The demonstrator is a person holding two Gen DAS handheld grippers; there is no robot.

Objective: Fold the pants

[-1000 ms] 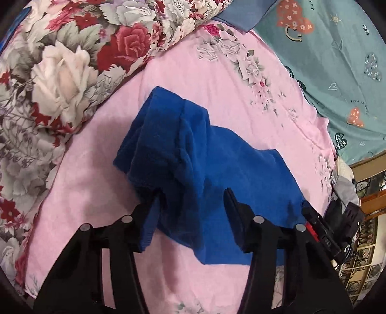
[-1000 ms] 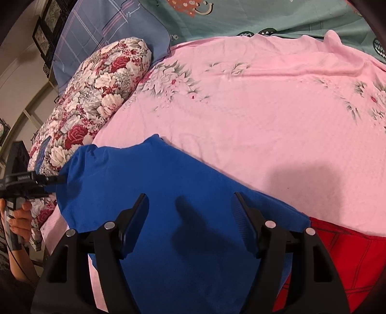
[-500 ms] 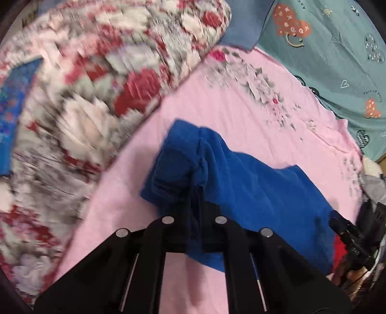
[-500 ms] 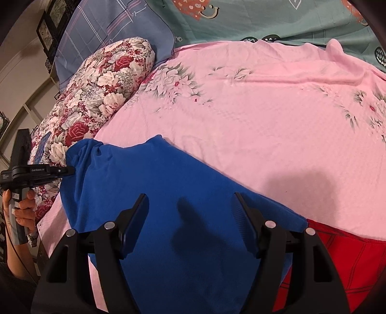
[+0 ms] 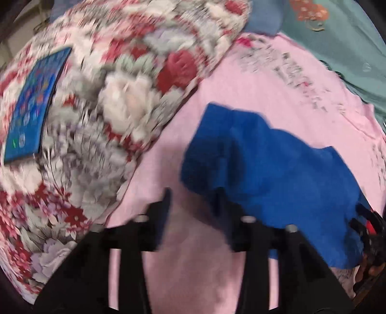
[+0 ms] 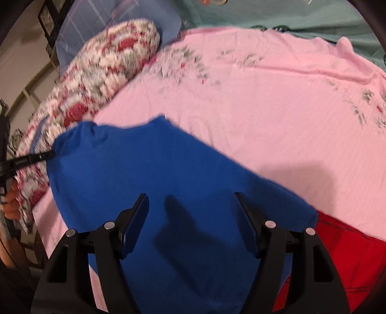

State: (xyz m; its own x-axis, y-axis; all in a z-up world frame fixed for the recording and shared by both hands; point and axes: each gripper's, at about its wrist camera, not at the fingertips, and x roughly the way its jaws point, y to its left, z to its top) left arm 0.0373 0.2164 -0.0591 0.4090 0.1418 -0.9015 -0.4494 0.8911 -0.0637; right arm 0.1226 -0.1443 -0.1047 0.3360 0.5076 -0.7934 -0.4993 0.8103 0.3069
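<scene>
The blue pants (image 5: pixel 265 164) lie on the pink bedsheet (image 5: pixel 241 79), bunched at the end nearest my left gripper. My left gripper (image 5: pixel 193 198) is open, its jaws apart, at the bunched near edge of the pants; the view is blurred. In the right wrist view the pants (image 6: pixel 149 183) spread flat under my right gripper (image 6: pixel 190 207), which is open and empty just above the cloth. The left gripper (image 6: pixel 45 155) shows there at the pants' far left corner.
A floral pillow (image 5: pixel 101 116) lies left of the pants with a blue card (image 5: pixel 33 103) on it. A red garment (image 6: pixel 342 260) lies under the pants' right end. A teal blanket (image 6: pixel 277 17) covers the far side of the bed.
My left gripper was shut on the bunched end of the pants half a second ago; it has opened and let go, pulling back. The right gripper has stayed open over the pants.
</scene>
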